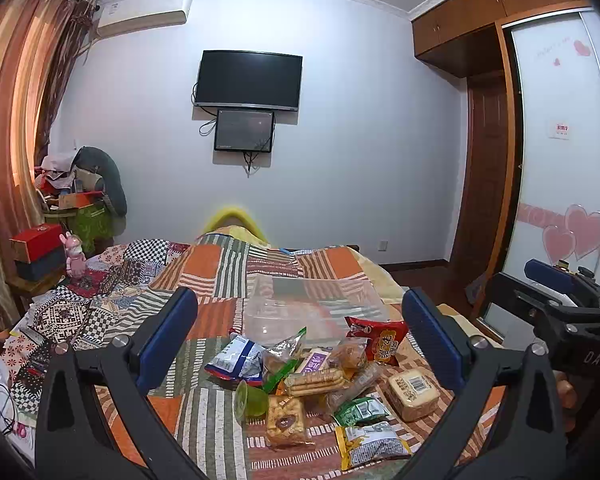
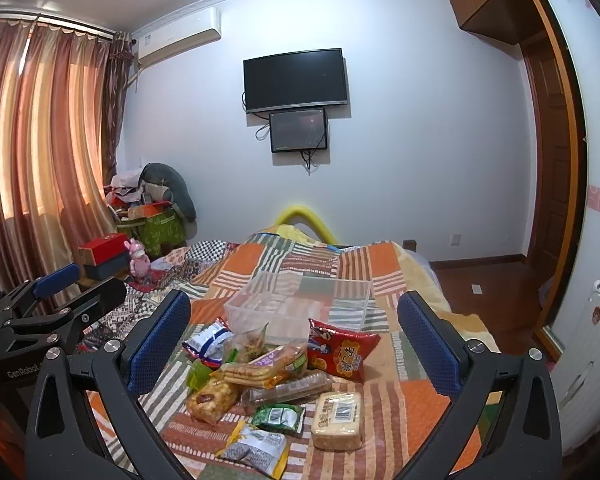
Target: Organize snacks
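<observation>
A pile of several wrapped snacks lies on the patchwork bedspread: a red packet (image 1: 378,338) (image 2: 342,350), a blue-white packet (image 1: 236,360) (image 2: 208,340), a beige cake pack (image 1: 414,394) (image 2: 336,420), a biscuit sleeve (image 1: 314,382) (image 2: 256,372), a small green packet (image 1: 360,410) (image 2: 280,418), a yellow packet (image 1: 370,446) (image 2: 254,450). Behind them stands a clear plastic box (image 1: 312,308) (image 2: 300,308), empty. My left gripper (image 1: 300,336) is open above the pile. My right gripper (image 2: 296,336) is open above it too. Both hold nothing.
The bed (image 1: 220,272) fills the foreground, its right edge dropping to a wooden floor (image 2: 484,284). Boxes and a pink toy (image 1: 74,254) sit on a stand at the left. Curtains hang at the left, a wardrobe (image 1: 560,160) stands at the right.
</observation>
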Tool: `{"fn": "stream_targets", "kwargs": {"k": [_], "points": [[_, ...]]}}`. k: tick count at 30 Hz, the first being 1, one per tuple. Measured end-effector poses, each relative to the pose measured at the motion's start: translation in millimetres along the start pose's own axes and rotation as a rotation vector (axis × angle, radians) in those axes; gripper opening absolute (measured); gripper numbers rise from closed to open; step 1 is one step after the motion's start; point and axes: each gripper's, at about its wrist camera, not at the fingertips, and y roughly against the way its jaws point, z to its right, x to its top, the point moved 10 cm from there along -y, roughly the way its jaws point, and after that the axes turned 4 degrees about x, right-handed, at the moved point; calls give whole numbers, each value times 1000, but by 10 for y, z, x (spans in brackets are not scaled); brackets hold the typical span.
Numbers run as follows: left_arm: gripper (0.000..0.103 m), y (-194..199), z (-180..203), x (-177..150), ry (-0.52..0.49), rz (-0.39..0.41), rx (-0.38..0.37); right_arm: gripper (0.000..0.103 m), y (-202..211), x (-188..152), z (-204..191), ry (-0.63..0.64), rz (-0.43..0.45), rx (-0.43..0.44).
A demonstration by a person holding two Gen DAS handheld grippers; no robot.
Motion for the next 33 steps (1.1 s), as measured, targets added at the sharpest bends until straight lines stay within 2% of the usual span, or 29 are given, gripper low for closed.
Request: {"fn": "stream_targets", "kwargs": {"k": [33], "points": [[103, 30, 25, 11, -8, 11, 0, 103, -19, -34, -53, -25, 3, 22]]}}
